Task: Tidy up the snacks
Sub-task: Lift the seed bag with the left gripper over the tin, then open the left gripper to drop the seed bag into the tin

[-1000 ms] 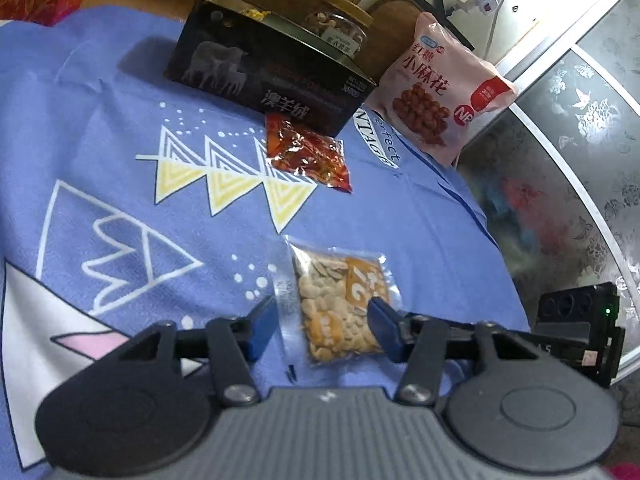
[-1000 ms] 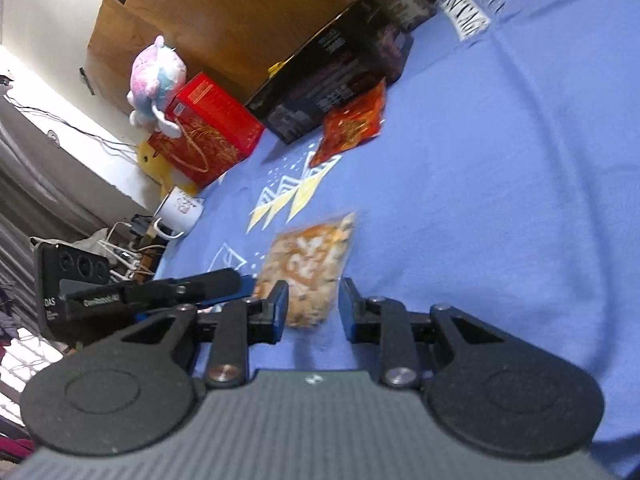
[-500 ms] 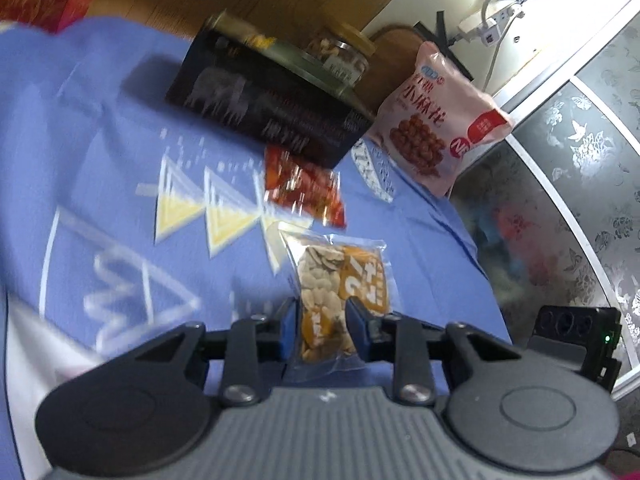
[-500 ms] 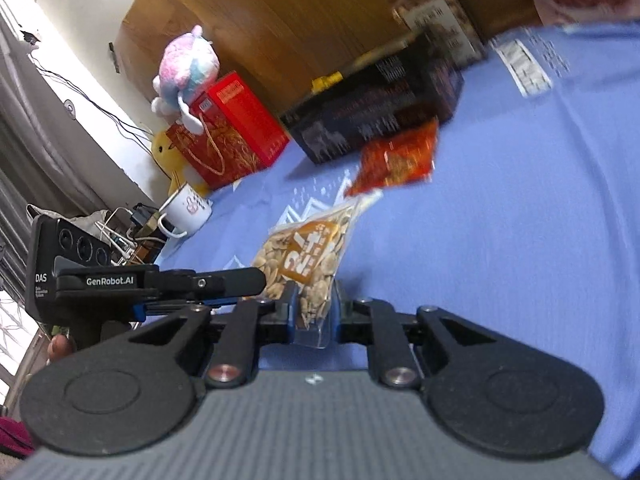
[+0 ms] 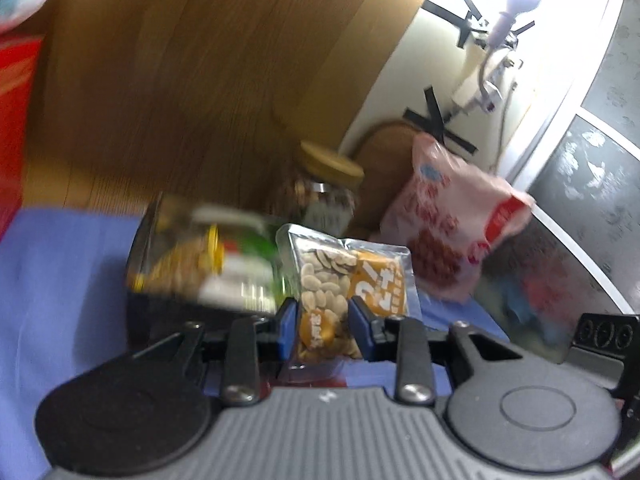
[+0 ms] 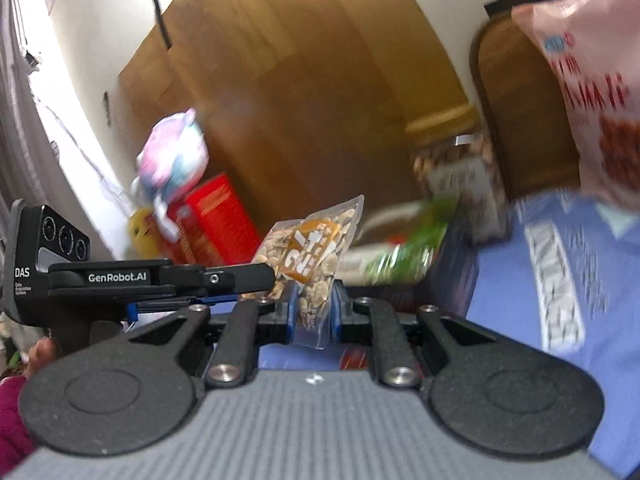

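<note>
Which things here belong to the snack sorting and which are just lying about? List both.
Part of the job:
- clear packet of pale seeds with orange label, gripped by left gripper and right gripper
- black open box holding snacks
- pink snack bag
- glass jar with tan lid

Lying about:
- pink plush toy
- red carton

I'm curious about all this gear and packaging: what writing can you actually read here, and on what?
"GenRobot.AI": side of the left gripper.
"DAS": its camera housing.
Seed packet: orange label, unreadable.
Pink snack bag: red characters, blurred.
Blue cloth: white lettering, blurred.
</note>
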